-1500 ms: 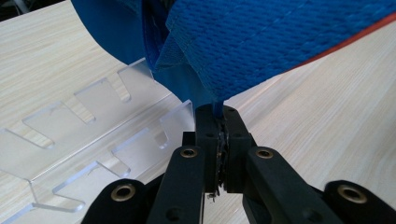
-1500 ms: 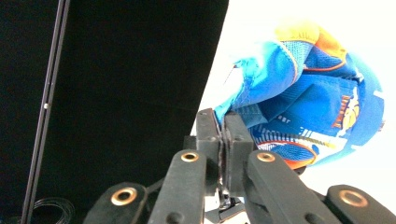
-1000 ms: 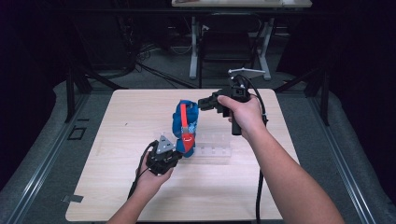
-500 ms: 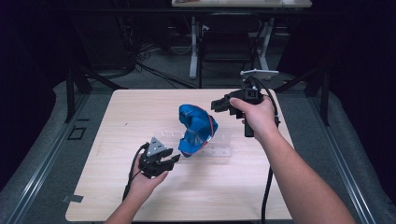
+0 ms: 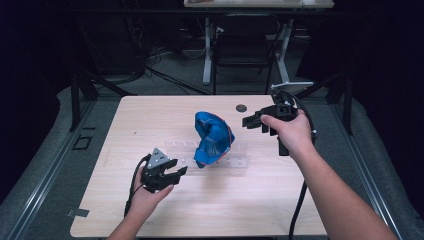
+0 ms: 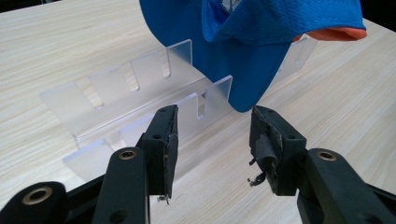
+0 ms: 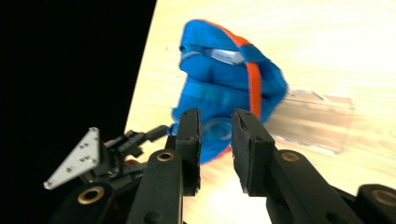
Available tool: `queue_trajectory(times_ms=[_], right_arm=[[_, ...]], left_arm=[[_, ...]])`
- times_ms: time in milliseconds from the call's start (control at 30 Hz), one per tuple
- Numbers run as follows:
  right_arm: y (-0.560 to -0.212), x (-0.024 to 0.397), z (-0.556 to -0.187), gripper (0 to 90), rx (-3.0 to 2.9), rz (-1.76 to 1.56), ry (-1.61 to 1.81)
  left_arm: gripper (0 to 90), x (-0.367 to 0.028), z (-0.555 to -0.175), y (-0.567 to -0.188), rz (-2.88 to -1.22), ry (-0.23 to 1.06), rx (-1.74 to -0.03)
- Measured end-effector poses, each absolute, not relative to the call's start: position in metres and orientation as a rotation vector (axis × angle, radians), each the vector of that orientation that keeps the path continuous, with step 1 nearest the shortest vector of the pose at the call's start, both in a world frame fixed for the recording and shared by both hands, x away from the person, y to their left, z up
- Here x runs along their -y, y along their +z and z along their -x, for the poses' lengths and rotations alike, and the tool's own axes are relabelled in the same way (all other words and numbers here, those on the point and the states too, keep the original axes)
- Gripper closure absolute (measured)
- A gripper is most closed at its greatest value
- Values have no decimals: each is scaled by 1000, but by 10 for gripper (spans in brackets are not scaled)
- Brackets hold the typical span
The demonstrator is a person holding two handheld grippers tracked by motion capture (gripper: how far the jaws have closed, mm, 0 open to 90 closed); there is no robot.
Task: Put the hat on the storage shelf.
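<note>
The blue cap sits near the middle of the wooden table, propped on a clear plastic rack that lies flat under and beside it. The cap is crumpled rather than neatly shaped: its mesh crown folds in on itself, an orange stripe runs along one edge, and a pale label shows inside the opening. In the left gripper view the cap's brim hangs down over the rack's upright slotted tabs, its lowest edge just above and beyond the jaw tips, with an orange underside showing at the far right. The left gripper rests low over the table, just in front of the rack's near left end; its jaws have just been opening and now stand apart with nothing between them. The right gripper is held off to the right of the cap, apart from it and pointing toward it; its jaws have also just been opening a little, and the gap between them is empty. A small dark round spot marks the table behind the cap. Beyond the table stand desk legs and loose cables on the grey floor.
</note>
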State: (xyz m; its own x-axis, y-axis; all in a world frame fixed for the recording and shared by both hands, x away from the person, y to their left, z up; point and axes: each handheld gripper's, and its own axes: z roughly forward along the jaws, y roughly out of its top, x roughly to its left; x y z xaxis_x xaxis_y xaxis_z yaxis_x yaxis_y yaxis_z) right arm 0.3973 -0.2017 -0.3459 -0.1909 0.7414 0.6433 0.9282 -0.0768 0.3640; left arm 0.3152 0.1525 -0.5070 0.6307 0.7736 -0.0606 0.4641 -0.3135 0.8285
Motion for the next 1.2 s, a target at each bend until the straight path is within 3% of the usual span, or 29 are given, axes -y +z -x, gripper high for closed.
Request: queue_trajectory(times_ms=[767,1200], right_arm=[[-367,245,-353,703,2013,1900,-1094],[-399,243,-329,584,2049,1864,-1143]], left_arm=[[478,-197,-301,-514,-1945,460,-1045],[436,-230,-284,-524,-1893,472,-1110]])
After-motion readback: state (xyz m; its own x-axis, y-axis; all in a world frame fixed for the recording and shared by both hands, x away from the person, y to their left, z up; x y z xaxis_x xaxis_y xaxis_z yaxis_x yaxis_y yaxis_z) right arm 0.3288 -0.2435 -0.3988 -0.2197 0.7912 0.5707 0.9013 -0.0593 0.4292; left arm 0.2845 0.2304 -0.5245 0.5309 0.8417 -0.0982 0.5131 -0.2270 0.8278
